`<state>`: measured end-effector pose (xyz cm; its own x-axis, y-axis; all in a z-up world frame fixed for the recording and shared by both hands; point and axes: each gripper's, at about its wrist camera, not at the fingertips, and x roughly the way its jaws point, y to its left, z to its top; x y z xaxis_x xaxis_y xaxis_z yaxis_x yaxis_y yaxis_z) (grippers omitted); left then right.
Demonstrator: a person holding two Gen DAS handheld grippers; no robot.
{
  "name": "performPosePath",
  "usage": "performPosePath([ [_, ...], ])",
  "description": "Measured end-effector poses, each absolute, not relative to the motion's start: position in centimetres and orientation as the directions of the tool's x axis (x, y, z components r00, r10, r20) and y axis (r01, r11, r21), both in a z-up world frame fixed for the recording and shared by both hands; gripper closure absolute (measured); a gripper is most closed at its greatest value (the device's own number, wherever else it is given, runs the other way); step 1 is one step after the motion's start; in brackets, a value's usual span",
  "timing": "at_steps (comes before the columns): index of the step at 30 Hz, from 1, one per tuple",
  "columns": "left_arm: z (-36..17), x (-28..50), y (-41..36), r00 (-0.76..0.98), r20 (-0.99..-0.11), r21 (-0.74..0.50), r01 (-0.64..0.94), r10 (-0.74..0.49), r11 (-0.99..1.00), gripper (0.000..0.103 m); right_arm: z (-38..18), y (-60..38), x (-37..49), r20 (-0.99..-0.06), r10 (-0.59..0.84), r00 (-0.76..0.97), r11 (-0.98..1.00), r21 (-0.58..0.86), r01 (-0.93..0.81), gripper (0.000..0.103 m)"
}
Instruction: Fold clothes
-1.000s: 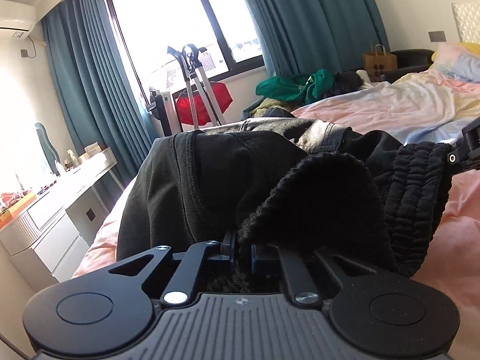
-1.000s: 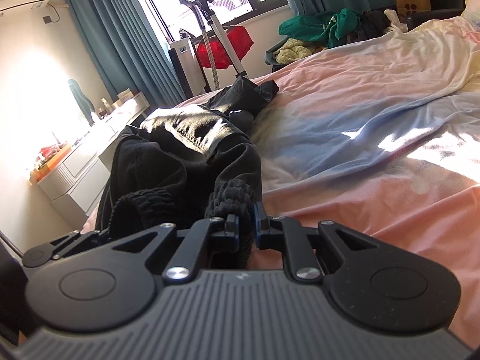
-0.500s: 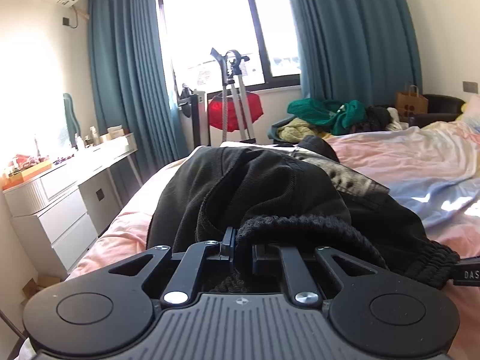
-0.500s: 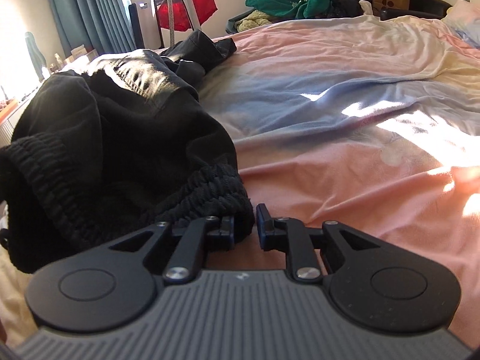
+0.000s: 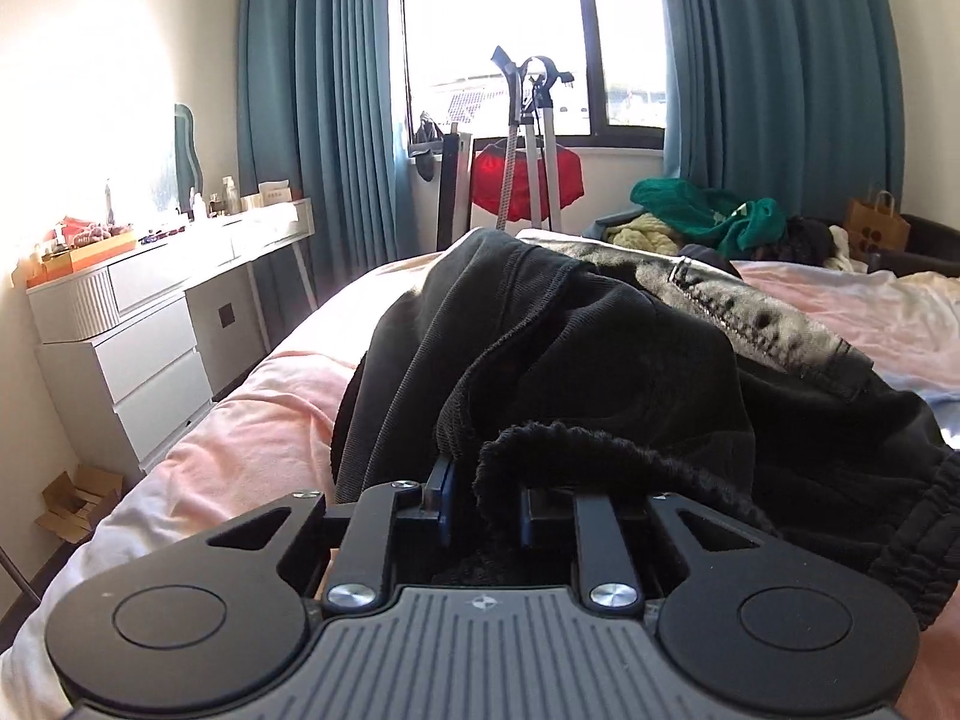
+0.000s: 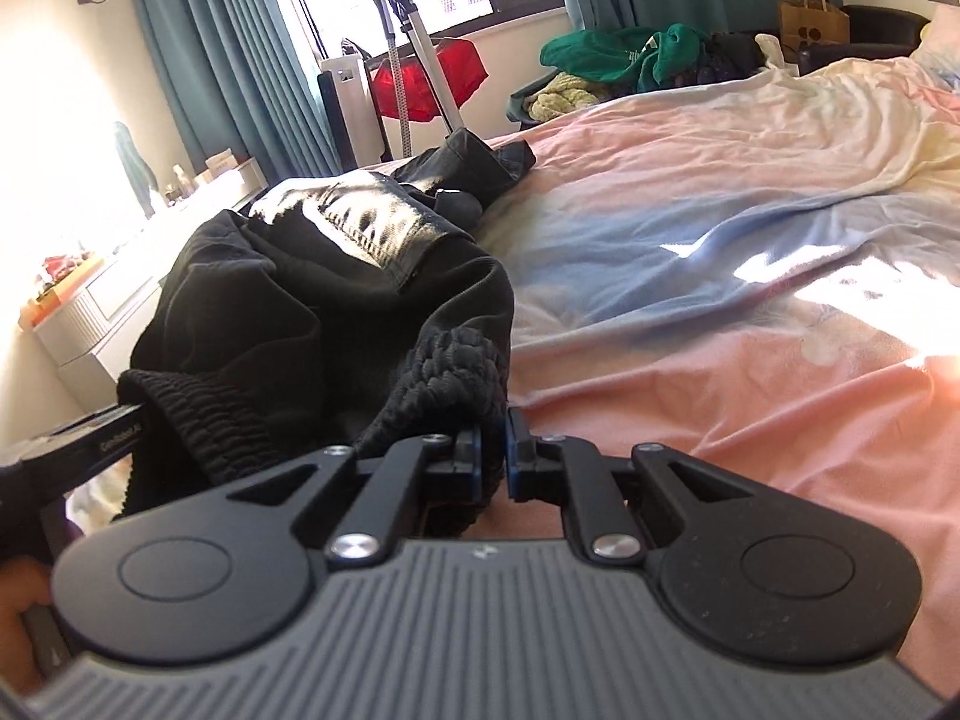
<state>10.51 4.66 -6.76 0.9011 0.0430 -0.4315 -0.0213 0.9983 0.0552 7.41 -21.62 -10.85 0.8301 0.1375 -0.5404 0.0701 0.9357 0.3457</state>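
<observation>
Black trousers [image 5: 600,372] with a ribbed elastic waistband [image 5: 600,450] lie bunched on the pink and blue bedsheet [image 6: 720,276]. My left gripper [image 5: 486,507] is at the waistband's left end. Its jaws are opening; a fold of the band hangs between them, resting against the right pad and apart from the left pad. In the right wrist view my right gripper [image 6: 493,462] holds the other end of the waistband [image 6: 456,372], its jaws closing with the pads pressing the fabric. A finger of the left gripper [image 6: 102,444] shows at that view's left edge, under the band.
A white dresser [image 5: 150,324] stands left of the bed, with a cardboard box [image 5: 72,504] on the floor beside it. A garment steamer [image 5: 528,144] stands by the window. A pile of green clothes [image 6: 624,54] and a paper bag [image 6: 810,18] lie beyond the bed.
The left gripper rolled level and shifted along the bed, and its jaws widened around the waistband. The right gripper's jaws parted, then closed on the waistband's end.
</observation>
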Motion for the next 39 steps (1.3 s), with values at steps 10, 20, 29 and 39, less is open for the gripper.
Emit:
performPosePath([
  [10,5.9,14.5,16.3,0.951,-0.298,-0.102,-0.119,0.083,0.988,0.087,-10.1,-14.5,5.8,-0.46,0.369,0.808,0.807,0.59,-0.033,0.093],
  [20,6.5,23.8,29.3,0.837,-0.406,0.02,-0.394,0.368,0.919,0.087,-9.1,1.4,8.2,-0.35,0.742,0.572,0.617,0.691,-0.377,0.094],
  [29,-2.0,26.2,35.5,0.753,-0.544,-0.037,-0.463,0.371,0.886,0.08,-13.8,-0.6,10.7,-0.458,0.741,0.491,0.644,0.691,-0.328,0.092],
  [39,-1.0,17.3,35.1,0.801,-0.51,-0.074,-0.403,0.313,0.912,0.003,-7.9,-4.8,10.6,-0.459,0.653,0.602,0.727,0.601,-0.331,0.029],
])
